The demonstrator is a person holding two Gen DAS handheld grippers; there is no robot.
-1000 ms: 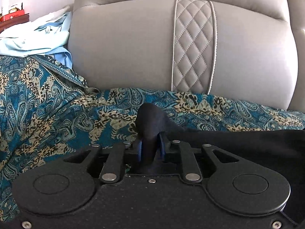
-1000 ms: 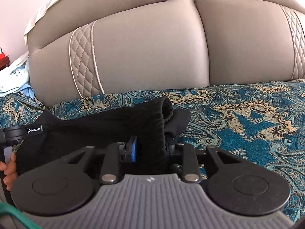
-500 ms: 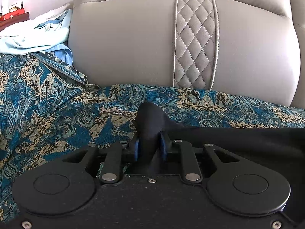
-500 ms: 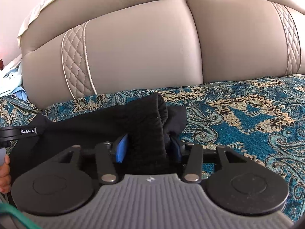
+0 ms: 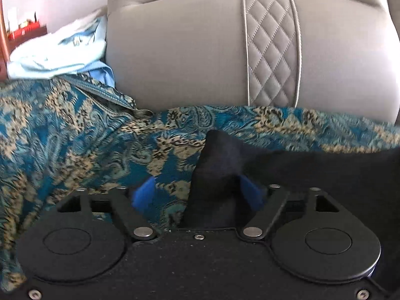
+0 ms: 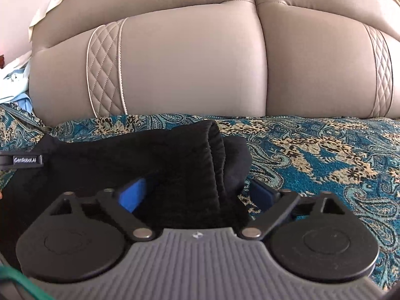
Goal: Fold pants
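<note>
Now that both jaws have sprung wide, my left hand-held gripper (image 5: 200, 195) and right hand-held gripper (image 6: 197, 195) have let the soft black pants (image 6: 175, 160) drop flat; this fold looks done.

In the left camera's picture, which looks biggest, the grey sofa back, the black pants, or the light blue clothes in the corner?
1. Grey sofa back, which fills most of the upper picture.
2. Black pants. They lie right at the camera, so nearness inflates them, and part is hidden.
3. Light blue clothes, smallest here but farther away.
</note>
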